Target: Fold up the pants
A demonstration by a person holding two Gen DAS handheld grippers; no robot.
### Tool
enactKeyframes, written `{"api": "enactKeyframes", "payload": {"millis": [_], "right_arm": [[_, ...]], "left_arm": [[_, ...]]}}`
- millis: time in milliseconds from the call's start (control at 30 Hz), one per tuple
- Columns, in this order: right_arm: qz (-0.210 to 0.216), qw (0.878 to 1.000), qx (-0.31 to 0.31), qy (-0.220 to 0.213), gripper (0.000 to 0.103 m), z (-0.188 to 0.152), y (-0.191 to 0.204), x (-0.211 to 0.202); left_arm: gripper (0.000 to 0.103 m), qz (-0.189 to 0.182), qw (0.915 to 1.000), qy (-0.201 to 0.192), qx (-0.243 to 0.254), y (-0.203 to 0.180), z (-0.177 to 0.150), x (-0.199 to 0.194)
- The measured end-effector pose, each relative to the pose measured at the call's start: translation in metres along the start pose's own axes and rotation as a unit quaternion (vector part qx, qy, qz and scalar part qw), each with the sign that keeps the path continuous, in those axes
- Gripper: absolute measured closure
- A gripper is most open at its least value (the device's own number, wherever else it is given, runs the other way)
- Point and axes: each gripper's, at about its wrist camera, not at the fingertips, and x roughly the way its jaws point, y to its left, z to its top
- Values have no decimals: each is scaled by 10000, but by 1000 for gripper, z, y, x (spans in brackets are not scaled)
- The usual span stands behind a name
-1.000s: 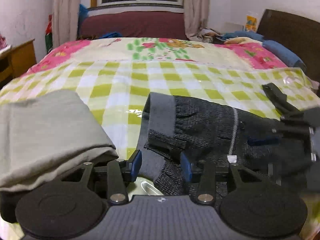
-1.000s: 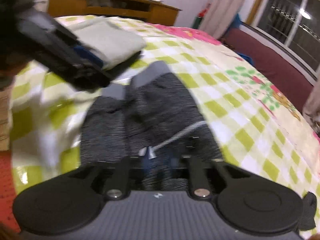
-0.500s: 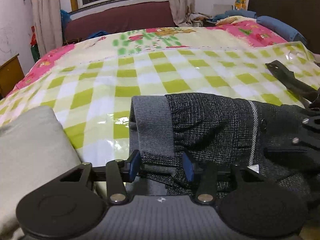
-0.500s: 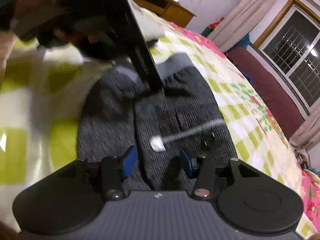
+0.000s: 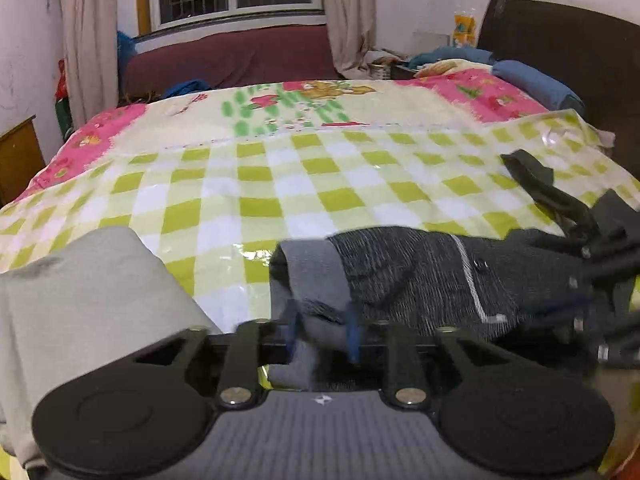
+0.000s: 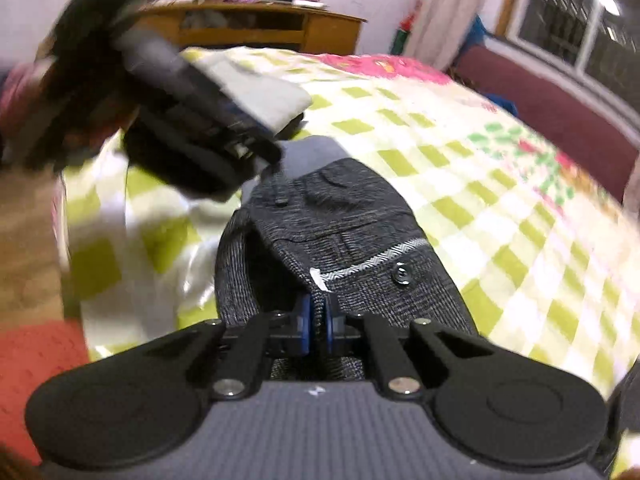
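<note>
Checked cover on bed, dark grey pants folded on its near edge. Right gripper clamped on pants' waist fabric. Left gripper closing around the grey cuff, grip unclear through blur.

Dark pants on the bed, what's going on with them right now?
A person holding two tools is folding the dark grey pants on the checked bed cover. The right tool is shut on the fabric near the waistband. The left tool has the grey cuff end between its fingers. A folded beige garment lies beside them.
</note>
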Motion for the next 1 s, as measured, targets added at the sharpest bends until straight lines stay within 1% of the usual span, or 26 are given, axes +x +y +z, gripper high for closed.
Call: {"api": "enactKeyframes", "payload": {"millis": [67,133,167,200,300,367,433,500,533,567,633,667,767,800,833,867,900,933,967,1000], "right_arm": [[113,9998,128,86,96,1,0,4],[278,9993,179,160,96,3,6,7],[345,9991,195,152,96,2,8,5],[392,9990,171,125,96,1,13,3],[493,9985,183,135,96,-4,25,8],[353,9989,208,207,95,-12,29,23],[349,9978,317,467,85,-19,31,45],[321,9983,218,424,83,-18,34,43],[354,9985,243,340,82,-17,32,36],[410,9981,340,295,83,-17,27,30],[493,9964,656,189,81,-19,13,15],[411,9955,850,122,81,-22,3,4],[14,9893,1456,-63,81,-35,-35,-31],[-196,9859,1660,-112,80,-42,-52,-43],[-476,9828,1777,-154,77,-47,-68,-53],[-797,9802,1806,-178,75,-51,-83,-61],[-1175,9762,1818,-166,70,-55,-100,-67],[-1588,9685,1912,-114,67,-58,-119,-71],[-1912,9588,2102,-50,66,-60,-143,-74],[-2142,9482,2344,-17,62,-62,-169,-76]], "left_arm": [[53,161,9998,152,4,1,-4,10],[61,449,9986,286,41,2,-7,22],[69,503,9982,320,57,4,-7,25],[72,519,9980,344,67,6,-7,27],[72,669,9968,409,142,10,-10,30],[71,903,9946,439,259,8,-15,32],[71,1001,9943,357,85,7,-16,27],[71,1207,9925,137,107,-1,-15,17],[71,1222,9923,-32,173,-10,-14,10],[71,1112,9935,-155,200,-18,-14,5],[71,923,9950,-220,311,-34,-13,2],[71,829,9955,-163,425,-43,-13,4],[71,534,9961,202,671,-65,-18,23],[71,455,9958,332,721,-72,-20,29],[71,377,9959,369,729,-79,-20,32],[71,270,9964,325,737,-87,-18,32],[71,156,9968,247,739,-96,-14,31],[71,11,9971,147,750,-107,-8,30],[71,-121,9967,66,794,-118,-4,31],[71,-280,9960,5,854,-130,2,33]]}}
